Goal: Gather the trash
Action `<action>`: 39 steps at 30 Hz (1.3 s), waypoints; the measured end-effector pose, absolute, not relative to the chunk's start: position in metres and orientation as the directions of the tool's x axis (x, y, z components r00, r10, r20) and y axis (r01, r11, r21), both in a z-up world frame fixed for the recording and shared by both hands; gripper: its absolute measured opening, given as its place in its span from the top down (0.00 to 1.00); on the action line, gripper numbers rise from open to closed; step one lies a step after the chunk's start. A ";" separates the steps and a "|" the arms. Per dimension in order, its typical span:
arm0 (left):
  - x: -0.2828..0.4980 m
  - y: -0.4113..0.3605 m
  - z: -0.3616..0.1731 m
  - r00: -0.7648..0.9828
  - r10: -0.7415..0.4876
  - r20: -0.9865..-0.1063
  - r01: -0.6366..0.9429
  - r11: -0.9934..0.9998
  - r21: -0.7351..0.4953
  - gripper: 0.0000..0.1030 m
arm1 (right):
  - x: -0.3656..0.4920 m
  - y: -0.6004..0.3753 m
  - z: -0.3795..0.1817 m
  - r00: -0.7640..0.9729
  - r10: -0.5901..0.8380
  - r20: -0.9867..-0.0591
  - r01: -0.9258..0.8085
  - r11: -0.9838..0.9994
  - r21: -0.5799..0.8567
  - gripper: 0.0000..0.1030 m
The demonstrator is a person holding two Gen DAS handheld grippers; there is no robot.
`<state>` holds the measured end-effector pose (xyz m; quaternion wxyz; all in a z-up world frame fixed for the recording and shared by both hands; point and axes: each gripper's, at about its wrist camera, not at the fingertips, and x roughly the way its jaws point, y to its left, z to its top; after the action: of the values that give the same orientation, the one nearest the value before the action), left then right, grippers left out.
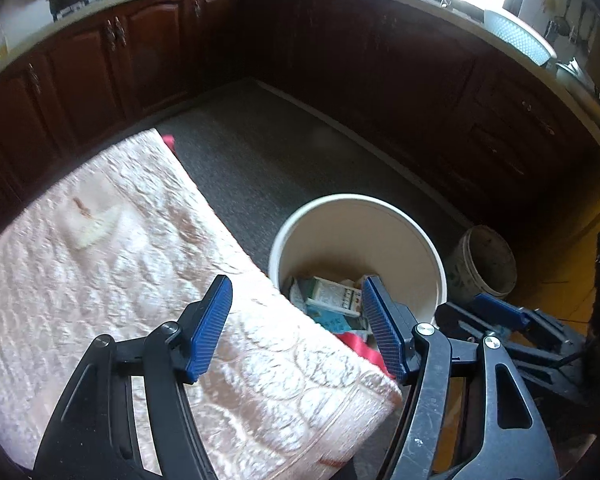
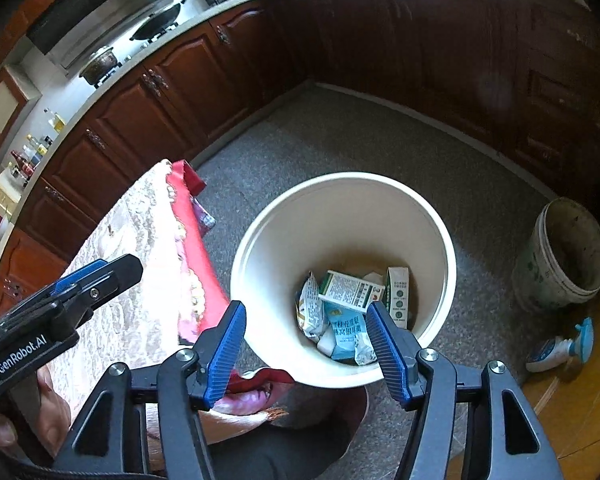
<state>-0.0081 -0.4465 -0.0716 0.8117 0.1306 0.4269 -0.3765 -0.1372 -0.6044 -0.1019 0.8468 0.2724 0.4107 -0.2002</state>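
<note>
Two claws hang over the kitchen floor, both spread wide with nothing between their blue ribbed pads. From its own wrist view, the left claw (image 1: pixel 296 328) sits above the corner of a surface draped in a pale pink embossed cloth (image 1: pixel 120 248), with a red cloth edge (image 1: pixel 360 346) showing under it. The right claw (image 2: pixel 306 346) is over the near rim of a round cream plastic bin (image 2: pixel 260 256), which stands on the grey speckled floor (image 2: pixel 340 136) just beside the draped surface. Inside the bin lies the trash: a white-and-green printed carton (image 2: pixel 350 290), a light blue packet with printed characters (image 2: pixel 346 330), a crumpled white wrapper (image 2: pixel 310 310) and a second upright carton (image 2: pixel 398 296), all heaped at the bottom. A dirty grey bucket (image 2: pixel 562 258) stands apart to the right, with a white spray bottle with a blue trigger (image 2: pixel 560 348) lying near it on the wooden floor
</note>
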 end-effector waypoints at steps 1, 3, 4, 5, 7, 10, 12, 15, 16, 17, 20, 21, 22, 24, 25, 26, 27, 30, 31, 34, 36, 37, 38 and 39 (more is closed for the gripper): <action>-0.011 -0.441 -0.066 0.372 -0.503 -0.780 0.724 0.684 -0.096 0.36 | -0.138 -0.601 -0.098 0.587 -0.125 -0.800 0.563 0.773 0.292 0.37; -0.017 -0.429 -0.056 0.414 -0.505 -0.757 0.719 0.692 -0.069 0.36 | -0.142 -0.595 -0.088 0.601 -0.150 -0.785 0.562 0.778 0.281 0.34; -0.019 -0.425 -0.052 0.432 -0.507 -0.745 0.715 0.696 -0.059 0.36 | -0.144 -0.591 -0.083 0.609 -0.162 -0.777 0.560 0.781 0.276 0.33; -0.021 -0.418 -0.047 0.446 -0.513 -0.733 0.713 0.699 -0.056 0.36 | -0.145 -0.589 -0.079 0.614 -0.170 -0.771 0.559 0.783 0.273 0.32; -0.025 -0.407 -0.036 0.463 -0.529 -0.711 0.705 0.706 -0.066 0.34 | -0.147 -0.581 -0.067 0.626 -0.193 -0.755 0.558 0.788 0.261 0.32; -0.031 -0.385 -0.020 0.498 -0.558 -0.664 0.693 0.716 -0.082 0.24 | -0.154 -0.568 -0.051 0.644 -0.230 -0.730 0.557 0.794 0.242 0.30; -0.036 -0.378 -0.012 0.523 -0.569 -0.635 0.691 0.719 -0.075 0.23 | -0.158 -0.558 -0.040 0.656 -0.254 -0.711 0.555 0.800 0.226 0.26; -0.046 -0.363 0.002 0.550 -0.586 -0.594 0.692 0.719 -0.068 0.20 | -0.166 -0.540 -0.021 0.675 -0.302 -0.673 0.551 0.813 0.188 0.24; -0.048 -0.361 0.005 0.553 -0.592 -0.587 0.693 0.717 -0.070 0.20 | -0.168 -0.536 -0.016 0.679 -0.315 -0.663 0.551 0.815 0.178 0.24; -0.052 -0.356 0.009 0.557 -0.600 -0.574 0.696 0.715 -0.072 0.20 | -0.171 -0.531 -0.009 0.684 -0.335 -0.647 0.555 0.816 0.164 0.22; -0.061 -0.345 0.017 0.576 -0.609 -0.546 0.695 0.716 -0.065 0.20 | -0.180 -0.520 0.005 0.698 -0.380 -0.607 0.566 0.812 0.143 0.13; -0.064 -0.341 0.020 0.580 -0.614 -0.536 0.696 0.715 -0.065 0.20 | -0.185 -0.515 0.010 0.705 -0.397 -0.588 0.570 0.810 0.138 0.12; -0.066 -0.339 0.022 0.582 -0.617 -0.530 0.697 0.714 -0.066 0.20 | -0.188 -0.512 0.014 0.707 -0.410 -0.577 0.575 0.807 0.131 0.12; -0.070 -0.332 0.027 0.591 -0.622 -0.515 0.695 0.716 -0.066 0.20 | -0.193 -0.507 0.022 0.705 -0.437 -0.558 0.586 0.802 0.113 0.11; -0.072 -0.329 0.030 0.595 -0.625 -0.505 0.695 0.716 -0.067 0.20 | -0.195 -0.504 0.025 0.707 -0.445 -0.549 0.588 0.801 0.108 0.09; -0.074 -0.326 0.032 0.597 -0.627 -0.501 0.695 0.716 -0.068 0.20 | -0.198 -0.501 0.028 0.711 -0.448 -0.542 0.588 0.802 0.108 0.07; -0.075 -0.324 0.033 0.596 -0.631 -0.497 0.698 0.713 -0.069 0.20 | -0.200 -0.499 0.031 0.714 -0.451 -0.536 0.587 0.802 0.107 0.07; -0.080 -0.318 0.038 0.604 -0.635 -0.482 0.697 0.714 -0.067 0.20 | -0.205 -0.492 0.038 0.713 -0.474 -0.517 0.595 0.799 0.087 0.06; -0.082 -0.316 0.039 0.608 -0.635 -0.477 0.696 0.715 -0.065 0.20 | -0.206 -0.490 0.041 0.714 -0.477 -0.513 0.595 0.800 0.083 0.05; -0.084 -0.314 0.043 0.614 -0.635 -0.469 0.693 0.718 -0.065 0.20 | -0.210 -0.484 0.045 0.717 -0.483 -0.503 0.594 0.800 0.079 0.03; -0.086 -0.312 0.045 0.614 -0.640 -0.462 0.693 0.717 -0.072 0.20 | -0.211 -0.480 0.045 0.718 -0.485 -0.499 0.593 0.801 0.075 0.03; -0.087 -0.312 0.046 0.615 -0.640 -0.460 0.692 0.718 -0.073 0.20 | -0.212 -0.477 0.046 0.719 -0.489 -0.494 0.594 0.802 0.069 0.03; -0.088 -0.311 0.047 0.616 -0.641 -0.457 0.693 0.718 -0.073 0.20 | -0.212 -0.475 0.046 0.719 -0.492 -0.491 0.593 0.802 0.065 0.03; -0.089 -0.311 0.047 0.617 -0.642 -0.455 0.693 0.718 -0.073 0.20 | -0.212 -0.472 0.047 0.720 -0.494 -0.488 0.592 0.804 0.059 0.03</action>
<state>-0.0887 -0.3108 0.0473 0.8975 0.0550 0.2309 -0.3717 -0.2124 -0.4725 0.0469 0.9211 0.1062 0.2311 -0.2947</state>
